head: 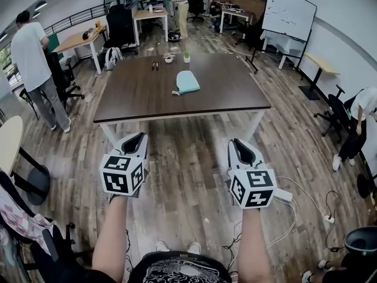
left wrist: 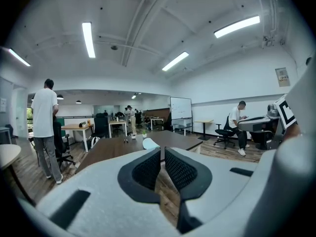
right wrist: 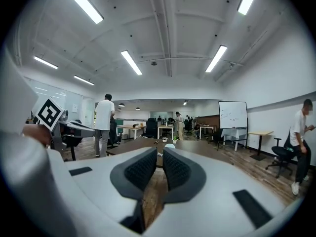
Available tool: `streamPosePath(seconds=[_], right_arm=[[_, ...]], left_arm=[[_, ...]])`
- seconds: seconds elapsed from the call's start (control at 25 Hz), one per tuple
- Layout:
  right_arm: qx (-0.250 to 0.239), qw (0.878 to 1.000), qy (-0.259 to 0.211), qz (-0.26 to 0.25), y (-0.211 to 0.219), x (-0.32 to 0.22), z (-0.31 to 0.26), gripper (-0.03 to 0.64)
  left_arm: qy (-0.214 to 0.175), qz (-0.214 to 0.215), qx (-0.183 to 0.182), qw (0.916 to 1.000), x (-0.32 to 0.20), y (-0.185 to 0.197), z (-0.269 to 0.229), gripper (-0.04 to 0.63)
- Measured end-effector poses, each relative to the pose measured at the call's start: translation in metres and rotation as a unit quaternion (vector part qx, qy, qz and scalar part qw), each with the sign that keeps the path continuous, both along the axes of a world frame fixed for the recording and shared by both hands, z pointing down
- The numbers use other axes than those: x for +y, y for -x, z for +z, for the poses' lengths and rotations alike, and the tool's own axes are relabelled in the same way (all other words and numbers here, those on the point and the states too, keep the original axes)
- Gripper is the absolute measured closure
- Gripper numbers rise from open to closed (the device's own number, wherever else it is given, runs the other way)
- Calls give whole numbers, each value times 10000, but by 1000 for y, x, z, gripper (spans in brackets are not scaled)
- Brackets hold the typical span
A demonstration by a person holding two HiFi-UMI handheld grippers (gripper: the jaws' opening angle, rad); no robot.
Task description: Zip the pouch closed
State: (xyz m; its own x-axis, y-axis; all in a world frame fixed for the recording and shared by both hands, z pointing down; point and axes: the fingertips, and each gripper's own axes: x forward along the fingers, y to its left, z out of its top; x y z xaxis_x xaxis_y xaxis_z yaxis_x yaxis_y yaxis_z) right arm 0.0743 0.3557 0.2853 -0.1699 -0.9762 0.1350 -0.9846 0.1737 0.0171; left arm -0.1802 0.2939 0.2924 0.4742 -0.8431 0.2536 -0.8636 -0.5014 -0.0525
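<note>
A light teal pouch (head: 188,82) lies flat near the middle of the brown table (head: 141,96), with a small tab sticking out at its near left corner. Both grippers hang over the wooden floor, short of the table's near edge and well apart from the pouch. My left gripper (head: 134,141) has its jaws shut with nothing between them, and my right gripper (head: 240,148) is likewise shut and empty. In the left gripper view the pouch (left wrist: 150,143) shows just beyond the closed jaws (left wrist: 162,152). In the right gripper view the pouch (right wrist: 170,145) peeks above the closed jaws (right wrist: 159,152).
At the table's far end stand a small potted plant (head: 187,56), a little bowl (head: 169,58) and two dark items (head: 155,65). A person (head: 35,58) stands at the left by office chairs. A whiteboard (head: 288,13) is at the back right. Cables (head: 294,199) run across the floor at the right.
</note>
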Motion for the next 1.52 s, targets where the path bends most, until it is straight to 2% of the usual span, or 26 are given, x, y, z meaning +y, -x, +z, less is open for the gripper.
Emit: streamPosePath(seconds=[0.28, 0.4, 0.6, 0.88, 0.96, 1.24, 1.52], right_arm=[[-33, 9998, 71, -197, -15, -1, 4, 526], [-54, 9995, 104, -297, -21, -4, 6, 494], [-102, 9989, 130, -444, -25, -11, 8, 448], [-189, 9979, 163, -603, -20, -27, 12, 376], [-209, 9977, 147, -631, -19, -33, 13, 366], [-299, 9976, 190, -597, -25, -68, 20, 296], [-222, 9981, 282, -493, -25, -128, 29, 249]], left_arm=[[11, -84, 13, 10000, 2, -20, 1, 574], [67, -105, 6, 9999, 2, -28, 3, 495], [74, -226, -28, 9997, -1, -30, 6, 450], [114, -478, 146, 9987, -13, -20, 7, 338], [157, -496, 161, 9985, -18, -18, 9, 325], [124, -526, 125, 9985, -53, -18, 15, 285], [138, -508, 150, 9985, -117, -13, 25, 268]])
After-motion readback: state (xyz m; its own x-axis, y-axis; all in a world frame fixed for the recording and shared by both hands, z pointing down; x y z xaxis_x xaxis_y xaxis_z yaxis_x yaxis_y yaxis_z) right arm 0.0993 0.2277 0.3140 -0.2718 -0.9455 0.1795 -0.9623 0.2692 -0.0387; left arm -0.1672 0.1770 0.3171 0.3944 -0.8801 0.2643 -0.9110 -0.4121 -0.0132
